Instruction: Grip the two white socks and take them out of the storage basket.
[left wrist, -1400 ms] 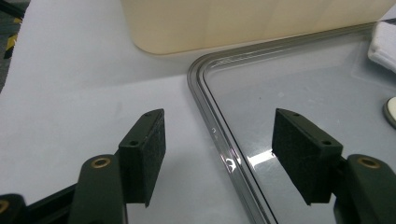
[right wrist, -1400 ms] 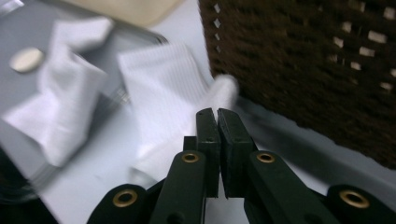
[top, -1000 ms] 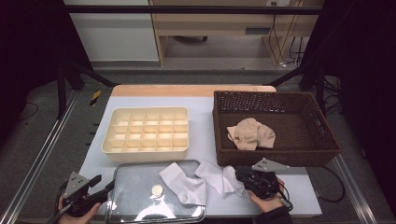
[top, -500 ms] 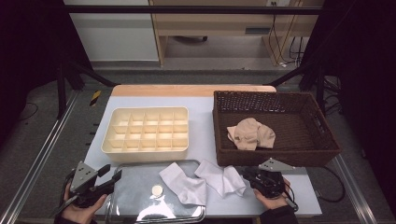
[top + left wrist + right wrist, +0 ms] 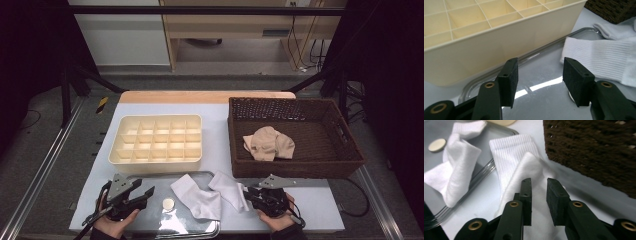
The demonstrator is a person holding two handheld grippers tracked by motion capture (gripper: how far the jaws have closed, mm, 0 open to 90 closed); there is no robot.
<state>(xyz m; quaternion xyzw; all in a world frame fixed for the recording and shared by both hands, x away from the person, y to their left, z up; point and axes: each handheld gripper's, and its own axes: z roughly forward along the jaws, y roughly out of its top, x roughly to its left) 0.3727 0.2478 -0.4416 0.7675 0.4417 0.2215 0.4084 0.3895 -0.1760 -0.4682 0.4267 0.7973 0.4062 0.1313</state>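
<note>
Two white socks lie at the table's front. One sock (image 5: 196, 199) (image 5: 456, 170) rests partly on a shiny metal tray (image 5: 172, 225) (image 5: 541, 105). The other sock (image 5: 227, 187) (image 5: 524, 175) lies beside the tray. My right gripper (image 5: 245, 195) (image 5: 539, 182) hovers over that sock's near end. Its jaws have just been opening and stand narrowly open, with nothing pinched between them. My left gripper (image 5: 148, 192) (image 5: 539, 67) is open over the tray's left part. Its jaws have just been opening and hold nothing.
A cream divided organizer box (image 5: 156, 142) (image 5: 486, 32) stands behind the tray. A dark wicker basket (image 5: 345, 150) (image 5: 594, 150) at the right holds a beige cloth (image 5: 267, 142). A small round disc (image 5: 168, 203) (image 5: 437, 144) lies on the tray.
My left gripper has moved right, from the table's front left corner onto the tray's edge. The right gripper has stayed by the sock, its jaws parting a little.
</note>
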